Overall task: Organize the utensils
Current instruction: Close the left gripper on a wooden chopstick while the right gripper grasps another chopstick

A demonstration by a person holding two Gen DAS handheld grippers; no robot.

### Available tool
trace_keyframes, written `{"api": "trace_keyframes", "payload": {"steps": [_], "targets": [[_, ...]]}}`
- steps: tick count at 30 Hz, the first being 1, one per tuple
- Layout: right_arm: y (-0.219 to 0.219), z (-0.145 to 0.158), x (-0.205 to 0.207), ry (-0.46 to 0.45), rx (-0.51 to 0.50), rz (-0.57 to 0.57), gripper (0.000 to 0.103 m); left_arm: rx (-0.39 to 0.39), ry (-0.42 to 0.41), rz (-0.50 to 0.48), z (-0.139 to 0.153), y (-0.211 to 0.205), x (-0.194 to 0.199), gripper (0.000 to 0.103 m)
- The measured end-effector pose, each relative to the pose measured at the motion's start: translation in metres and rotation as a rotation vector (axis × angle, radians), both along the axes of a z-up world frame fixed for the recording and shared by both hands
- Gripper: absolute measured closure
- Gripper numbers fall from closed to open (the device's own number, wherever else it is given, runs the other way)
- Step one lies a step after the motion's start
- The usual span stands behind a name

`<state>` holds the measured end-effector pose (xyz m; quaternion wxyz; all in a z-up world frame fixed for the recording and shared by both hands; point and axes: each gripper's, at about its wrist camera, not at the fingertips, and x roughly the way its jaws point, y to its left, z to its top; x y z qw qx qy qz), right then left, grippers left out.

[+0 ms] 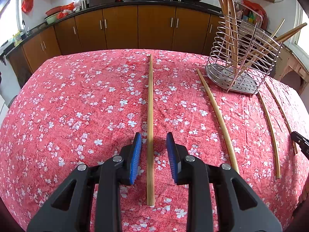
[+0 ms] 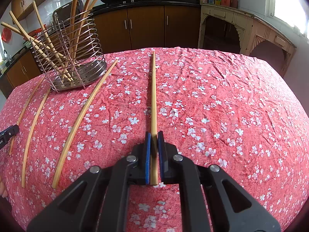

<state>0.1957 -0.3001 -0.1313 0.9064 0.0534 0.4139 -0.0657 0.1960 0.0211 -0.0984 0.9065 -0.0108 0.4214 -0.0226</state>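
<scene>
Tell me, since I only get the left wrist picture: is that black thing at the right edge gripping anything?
Observer: Yes. Those are the right tongs, shut on a chopstick, with a blue pad pressing on each side of it.
Operator: Which end do they have it by?
Observer: The near end. The rest of it points away across the table, toward the cabinets.
Operator: And what lies past it on that side?
Observer: Only rumpled flowered tablecloth out to the table's edge. No other chopsticks lie there.
</scene>
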Motion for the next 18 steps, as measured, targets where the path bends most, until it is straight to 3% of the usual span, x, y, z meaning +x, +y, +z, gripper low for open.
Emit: {"api": "trace_keyframes", "payload": {"steps": [4, 8, 10, 18], "targets": [[-0.001, 0.001, 0.000, 0.001, 0.001, 0.002, 0.093, 0.014, 0.001, -0.007, 0.000, -0.001, -0.001, 0.070], [0.002, 0.001, -0.002, 0.004, -0.011, 0.004, 0.090, 0.096, 0.003, -0.041, 0.000, -0.013, -0.005, 0.069], [0.006, 0.001, -0.006, 0.007, -0.033, 0.005, 0.084, 0.099, 0.003, -0.049, 0.000, -0.013, -0.010, 0.069], [0.006, 0.003, -0.011, 0.008, -0.032, 0.007, 0.084, 0.103, 0.003, -0.040, 0.000, -0.013, -0.015, 0.069]]}}
